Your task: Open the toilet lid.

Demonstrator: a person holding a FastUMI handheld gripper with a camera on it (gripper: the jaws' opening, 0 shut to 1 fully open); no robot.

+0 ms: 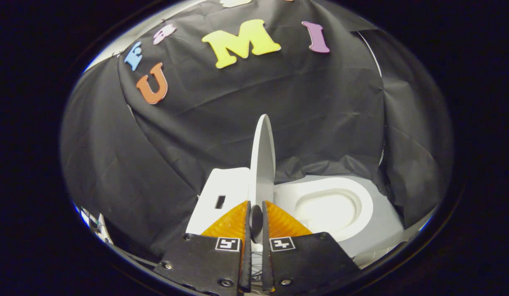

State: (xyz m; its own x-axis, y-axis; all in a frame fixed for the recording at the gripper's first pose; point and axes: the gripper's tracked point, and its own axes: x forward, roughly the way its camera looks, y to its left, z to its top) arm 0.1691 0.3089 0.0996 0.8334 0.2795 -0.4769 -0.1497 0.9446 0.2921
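A small white toilet sits against the black cloth wall. Its lid [262, 160] stands upright, seen edge-on, rising from the hinge line straight ahead of the fingers. My gripper [256, 207] is shut on the lid's edge, with one finger pressed against each face. To the right of the lid lies the seat [363, 201] with the open bowl [326, 209]. To the left of the lid is the flat white tank top [227, 187] with a small rectangular slot [219, 202].
Black cloth hangs close behind and on both sides of the toilet. A pale base [380, 236] spreads under the seat on the right. Some small clutter [91, 222] shows low at the far left.
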